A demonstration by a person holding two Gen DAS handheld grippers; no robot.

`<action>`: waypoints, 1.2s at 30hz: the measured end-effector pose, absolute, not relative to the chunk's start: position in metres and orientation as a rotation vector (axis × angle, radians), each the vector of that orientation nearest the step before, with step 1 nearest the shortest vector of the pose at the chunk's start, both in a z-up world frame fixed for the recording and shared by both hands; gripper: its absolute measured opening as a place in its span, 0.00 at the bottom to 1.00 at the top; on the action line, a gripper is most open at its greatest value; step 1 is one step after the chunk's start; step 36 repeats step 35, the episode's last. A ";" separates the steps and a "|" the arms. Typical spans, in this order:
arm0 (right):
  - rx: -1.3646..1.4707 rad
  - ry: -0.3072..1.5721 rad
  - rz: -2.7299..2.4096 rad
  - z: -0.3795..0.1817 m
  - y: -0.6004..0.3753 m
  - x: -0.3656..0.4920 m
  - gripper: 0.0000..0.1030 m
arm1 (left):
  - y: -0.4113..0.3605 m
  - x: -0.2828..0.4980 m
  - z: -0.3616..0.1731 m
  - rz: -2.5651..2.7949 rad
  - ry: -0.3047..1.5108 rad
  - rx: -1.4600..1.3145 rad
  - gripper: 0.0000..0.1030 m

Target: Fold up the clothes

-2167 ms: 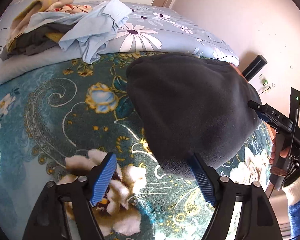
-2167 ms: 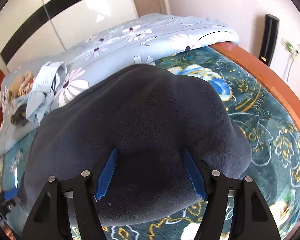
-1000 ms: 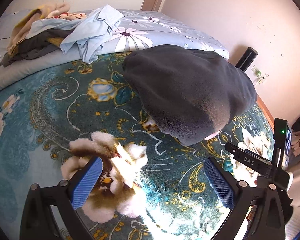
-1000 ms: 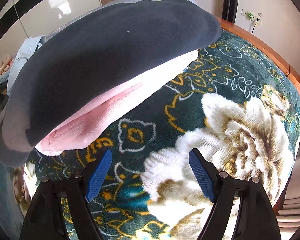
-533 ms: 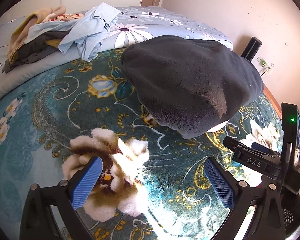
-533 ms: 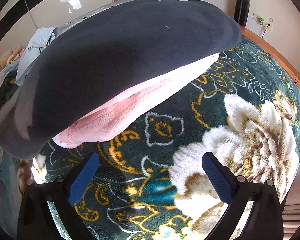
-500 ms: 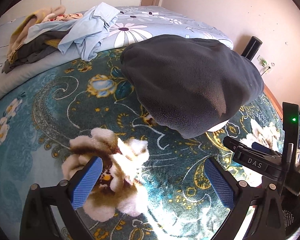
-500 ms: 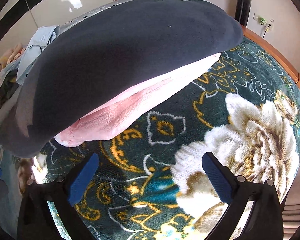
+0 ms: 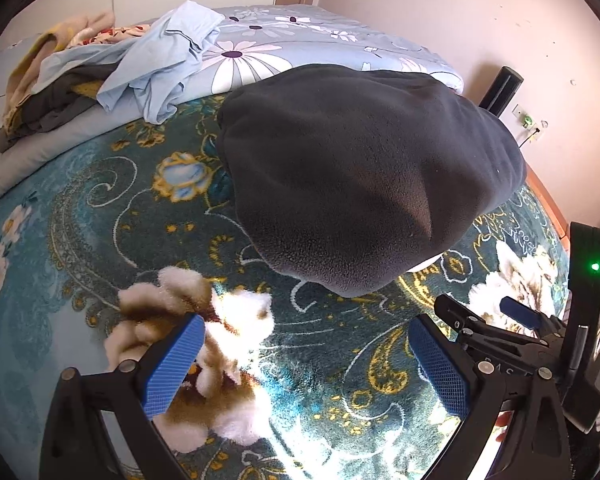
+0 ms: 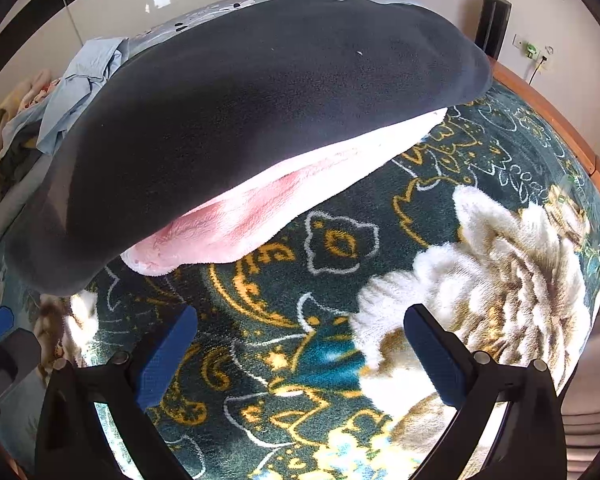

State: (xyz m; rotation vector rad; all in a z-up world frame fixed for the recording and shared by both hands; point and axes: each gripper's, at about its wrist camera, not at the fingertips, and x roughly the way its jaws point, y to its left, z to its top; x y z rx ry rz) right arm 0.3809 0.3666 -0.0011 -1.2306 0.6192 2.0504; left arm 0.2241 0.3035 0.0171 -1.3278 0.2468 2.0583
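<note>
A dark grey fleece garment (image 9: 364, 176) lies folded on the teal floral blanket (image 9: 100, 216). In the right wrist view the fleece (image 10: 240, 112) shows a pink fleece layer (image 10: 252, 212) sticking out under its near edge. My left gripper (image 9: 306, 360) is open and empty, hovering over the blanket short of the fleece. My right gripper (image 10: 300, 352) is open and empty, also back from the garment. The right gripper's body (image 9: 540, 344) shows at the lower right of the left wrist view.
A pile of unfolded clothes, with a light blue shirt (image 9: 160, 60) on top, lies at the far left on a daisy-print quilt (image 9: 300, 36). A wooden bed edge (image 10: 560, 124) and a wall with a socket (image 10: 532, 50) are at the right.
Both grippers have let go of the dark fleece, opened wide and pulled back toward the near edge of the bed. Over the last half second little has moved.
</note>
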 end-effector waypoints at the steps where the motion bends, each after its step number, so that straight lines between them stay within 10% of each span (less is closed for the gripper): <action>1: -1.234 0.616 2.049 0.000 0.365 0.381 1.00 | 0.304 0.223 0.018 2.062 0.246 -1.329 1.00; 36: -1.269 0.561 2.077 0.037 0.298 0.360 1.00 | 0.303 0.229 0.011 2.056 0.278 -1.349 1.00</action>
